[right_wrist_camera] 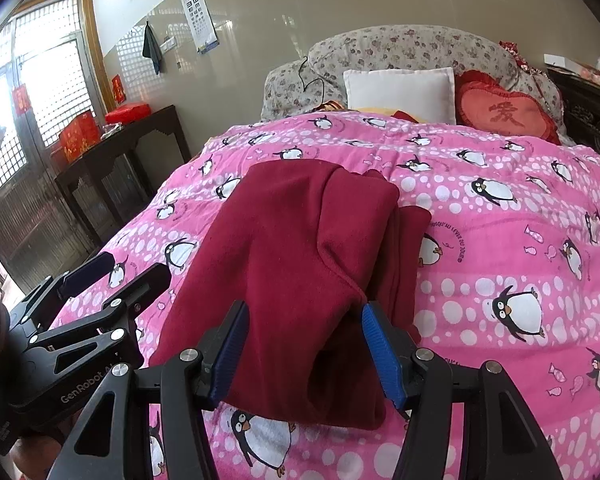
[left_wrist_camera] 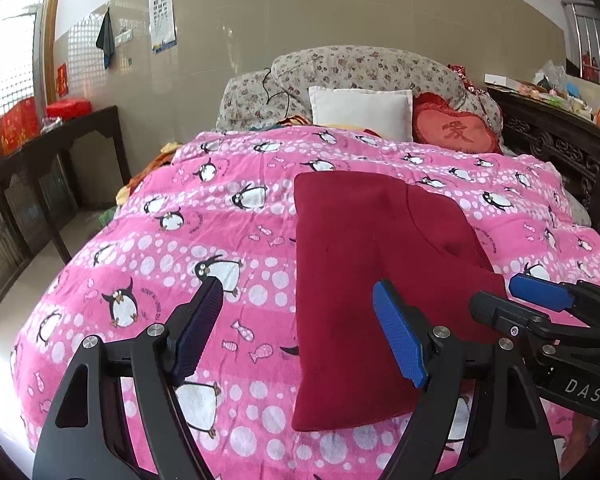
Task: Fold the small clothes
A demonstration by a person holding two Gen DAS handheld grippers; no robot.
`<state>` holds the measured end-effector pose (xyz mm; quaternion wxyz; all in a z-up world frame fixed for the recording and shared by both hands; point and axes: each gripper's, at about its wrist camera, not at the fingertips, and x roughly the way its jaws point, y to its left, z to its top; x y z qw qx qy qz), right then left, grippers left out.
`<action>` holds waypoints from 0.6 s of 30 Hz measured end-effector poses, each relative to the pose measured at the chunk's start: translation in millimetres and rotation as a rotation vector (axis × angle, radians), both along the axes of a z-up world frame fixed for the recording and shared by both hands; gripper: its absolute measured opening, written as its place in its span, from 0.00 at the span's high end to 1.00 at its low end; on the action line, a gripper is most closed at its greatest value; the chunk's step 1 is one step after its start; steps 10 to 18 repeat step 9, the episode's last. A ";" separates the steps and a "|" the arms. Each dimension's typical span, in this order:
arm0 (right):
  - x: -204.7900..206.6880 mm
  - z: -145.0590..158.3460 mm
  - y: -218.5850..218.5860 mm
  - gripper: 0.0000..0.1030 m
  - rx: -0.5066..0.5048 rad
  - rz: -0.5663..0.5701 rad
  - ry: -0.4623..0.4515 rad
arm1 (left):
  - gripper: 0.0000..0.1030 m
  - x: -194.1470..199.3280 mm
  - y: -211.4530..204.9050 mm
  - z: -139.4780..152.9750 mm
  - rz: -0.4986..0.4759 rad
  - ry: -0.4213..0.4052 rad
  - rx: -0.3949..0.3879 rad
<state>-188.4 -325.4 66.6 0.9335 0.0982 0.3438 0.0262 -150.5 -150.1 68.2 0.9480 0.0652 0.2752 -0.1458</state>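
We have the dark red fleece garment (right_wrist_camera: pixel 300 264) lying on the pink penguin quilt (right_wrist_camera: pixel 500 208), already doubled lengthwise with a sleeve laid over at 1 o'clock in the right wrist view, so we judge the fold partly done. Our right gripper (right_wrist_camera: pixel 304 354) hangs with its blue pads spread wide either side of the near hem, gripping nothing; that placement looks meant for taking the hem and carrying it up toward the pillows. Our left gripper (left_wrist_camera: pixel 296 330) is likewise spread open and empty, one pad over the quilt and one over the garment's left edge at 6 o'clock, likely ready to hold that side flat. Beyond the quilt, toward 12 o'clock, sit a white pillow (left_wrist_camera: pixel 360 110), a red heart cushion (left_wrist_camera: pixel 456 130) and floral bedding (left_wrist_camera: pixel 364 66); a dark side table (left_wrist_camera: pixel 52 148) stands at 9 o'clock. Nothing lies between the pads and the cloth, though the two tools sit close together and could knock
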 end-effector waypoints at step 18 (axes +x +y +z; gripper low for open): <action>-5.3 5.1 -17.5 0.45 -0.009 -0.011 -0.009 | 0.24 3.7 4.1 2.6 -0.005 0.022 -0.022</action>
